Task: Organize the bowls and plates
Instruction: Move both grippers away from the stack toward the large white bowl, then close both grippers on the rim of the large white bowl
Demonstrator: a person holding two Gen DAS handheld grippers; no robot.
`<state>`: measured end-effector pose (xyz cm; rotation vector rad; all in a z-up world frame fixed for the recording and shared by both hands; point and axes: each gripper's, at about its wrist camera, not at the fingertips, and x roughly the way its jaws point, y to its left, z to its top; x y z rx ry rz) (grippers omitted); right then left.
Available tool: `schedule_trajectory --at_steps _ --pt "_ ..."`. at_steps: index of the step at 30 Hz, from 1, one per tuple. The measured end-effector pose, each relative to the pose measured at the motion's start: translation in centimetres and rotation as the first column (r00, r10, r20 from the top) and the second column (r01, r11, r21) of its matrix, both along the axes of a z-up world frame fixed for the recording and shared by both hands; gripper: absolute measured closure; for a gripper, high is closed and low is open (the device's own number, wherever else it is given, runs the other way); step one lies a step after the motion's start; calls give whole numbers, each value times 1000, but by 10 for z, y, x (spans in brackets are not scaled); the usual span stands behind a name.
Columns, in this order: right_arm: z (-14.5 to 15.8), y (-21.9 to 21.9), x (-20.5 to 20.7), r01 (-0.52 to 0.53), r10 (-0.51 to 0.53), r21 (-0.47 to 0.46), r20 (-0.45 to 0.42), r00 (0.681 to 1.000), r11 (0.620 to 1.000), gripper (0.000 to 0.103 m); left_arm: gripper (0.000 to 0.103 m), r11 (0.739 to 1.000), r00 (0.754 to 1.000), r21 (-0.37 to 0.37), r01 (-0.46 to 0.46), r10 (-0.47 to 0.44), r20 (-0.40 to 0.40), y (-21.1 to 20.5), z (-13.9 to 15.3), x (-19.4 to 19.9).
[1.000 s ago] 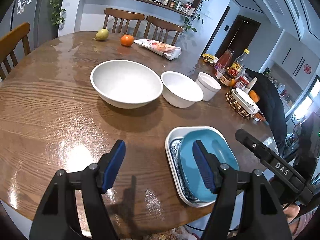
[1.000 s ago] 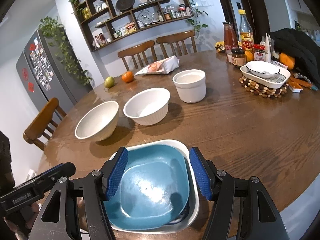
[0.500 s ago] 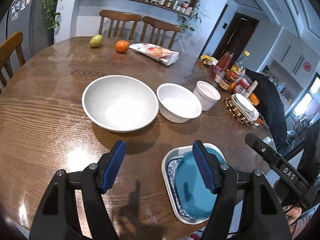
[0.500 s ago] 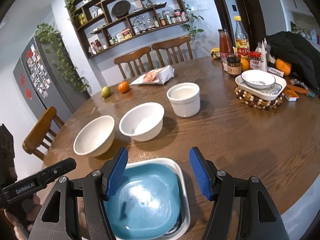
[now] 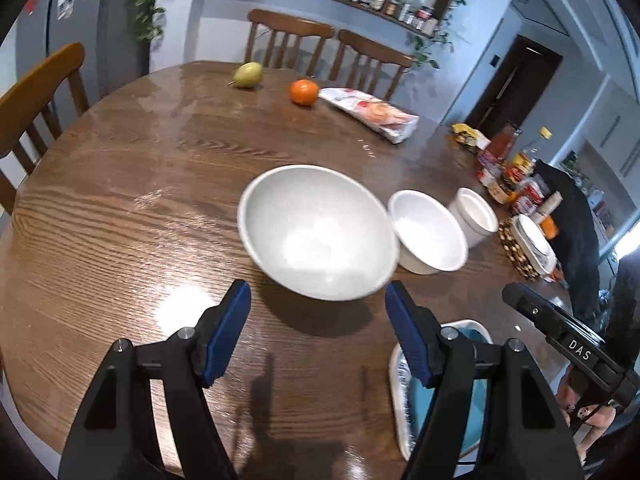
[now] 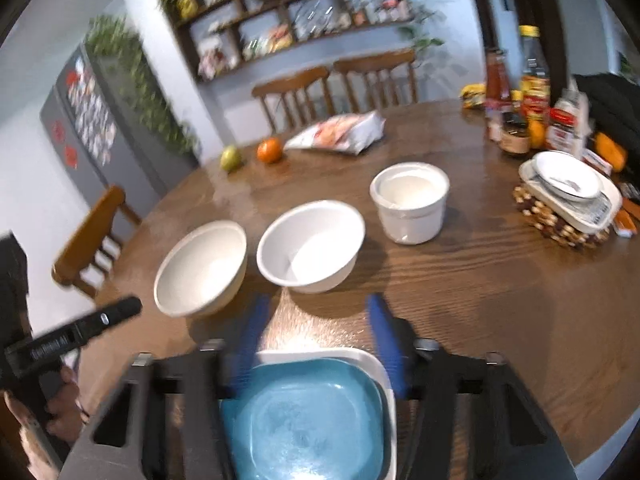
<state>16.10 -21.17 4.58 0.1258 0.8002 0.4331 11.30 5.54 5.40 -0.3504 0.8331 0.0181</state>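
On the table [image 6: 500, 300], blue plate [image 6: 304, 420] lies seemingly under the closing right gripper [image 6: 316, 340].

Right gripper [image 6: 316, 332]: motion-blurred, jaws have just been closing, nothing between them; they stand apart above the worktop [image 6: 480, 300]. Bottom centre: blue plate [image 6: 304, 420] nested in a white tray [image 6: 372, 364]. Mid-frame, left to right: large bowl [image 6: 200, 268], medium bowl [image 6: 312, 246], white cup-shaped bowl [image 6: 410, 202].
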Motion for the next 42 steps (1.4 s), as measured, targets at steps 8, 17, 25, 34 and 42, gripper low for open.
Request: schedule_trajectory --at_steps 8,17,25,34,42 --pt "-28 29 45 -88 80 -36 -191 978 995 68 35 999 998 8 -32 33 -47 13 -12 12" --pt "-43 45 77 -97 68 -85 -287 955 992 68 35 999 996 5 -54 54 -71 25 -18 16" --pt "-39 60 102 -104 59 -137 -297 953 985 68 35 996 993 17 -85 86 -77 34 -14 16" --pt "-37 70 145 -91 46 -135 -305 951 987 68 35 996 993 -12 -83 82 -86 42 -11 23" --pt "-19 76 132 -138 141 34 -332 933 990 42 34 996 992 -20 -92 90 -92 46 -9 32"
